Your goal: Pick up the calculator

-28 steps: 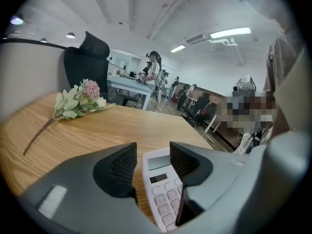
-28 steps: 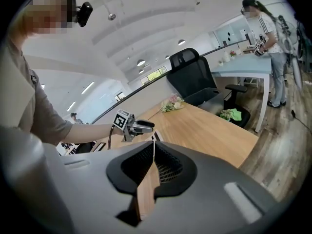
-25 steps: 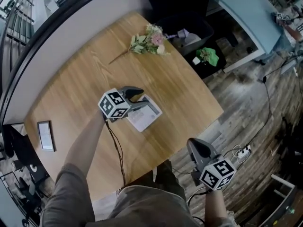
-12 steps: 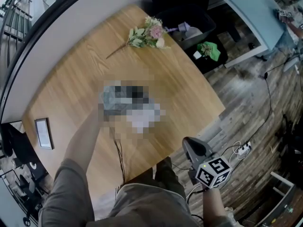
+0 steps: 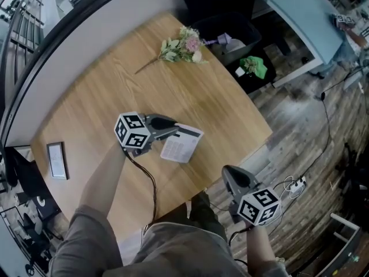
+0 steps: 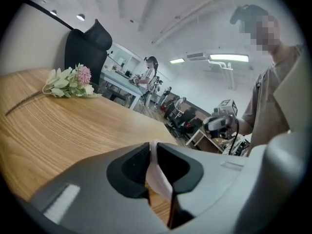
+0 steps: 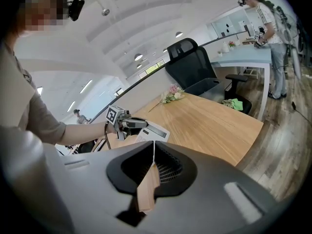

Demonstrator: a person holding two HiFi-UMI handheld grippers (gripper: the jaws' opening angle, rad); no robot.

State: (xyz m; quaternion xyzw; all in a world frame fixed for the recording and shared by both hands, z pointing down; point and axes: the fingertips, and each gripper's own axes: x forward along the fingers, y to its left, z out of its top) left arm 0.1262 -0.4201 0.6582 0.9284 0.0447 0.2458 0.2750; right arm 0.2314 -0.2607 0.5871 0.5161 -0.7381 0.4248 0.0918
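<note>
Wood table [image 5: 104,79], left tongs [image 5: 172,129] closing on calculator [image 5: 182,146]

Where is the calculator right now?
In the head view, the calculator is between the closing jaws of the left tool, over the middle of the wooden table, nearer the person than the flower sprig.

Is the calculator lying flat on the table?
No, the left gripper, its jaws closing on one edge of the calculator, holds it tilted up off the table.
</note>
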